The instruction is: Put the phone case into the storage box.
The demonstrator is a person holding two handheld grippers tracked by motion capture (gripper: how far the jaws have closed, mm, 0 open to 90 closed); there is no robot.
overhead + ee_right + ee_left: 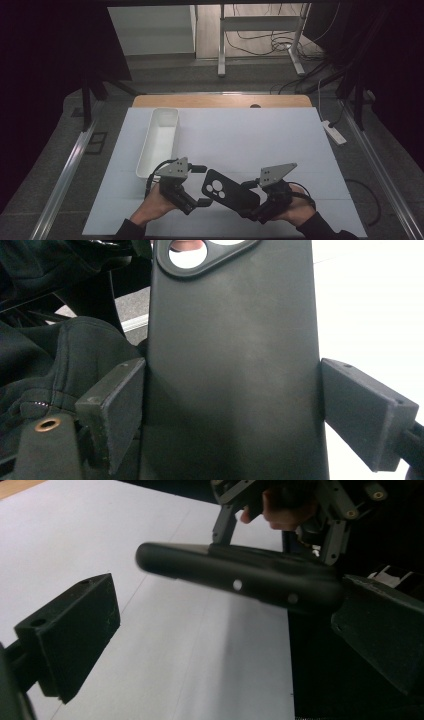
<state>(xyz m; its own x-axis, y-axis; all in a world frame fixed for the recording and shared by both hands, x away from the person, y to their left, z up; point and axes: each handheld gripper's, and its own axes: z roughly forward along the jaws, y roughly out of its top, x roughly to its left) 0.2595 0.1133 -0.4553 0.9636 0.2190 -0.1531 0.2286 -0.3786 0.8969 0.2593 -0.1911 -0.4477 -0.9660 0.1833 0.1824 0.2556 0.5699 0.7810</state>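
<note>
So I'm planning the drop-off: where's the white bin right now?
In the high view the white bin lies on the table's left side, just beyond the left gripper.

Wooden table, top almost wholly covered by a white sheet; bare wood shows along the far edge. On the sheet, left of centre: a long white tray, lying lengthwise front to back.

Black case, matt, plain. Black grippers, left and right, grey plates on top. White bin. White sheet over tan tabletop.
</note>
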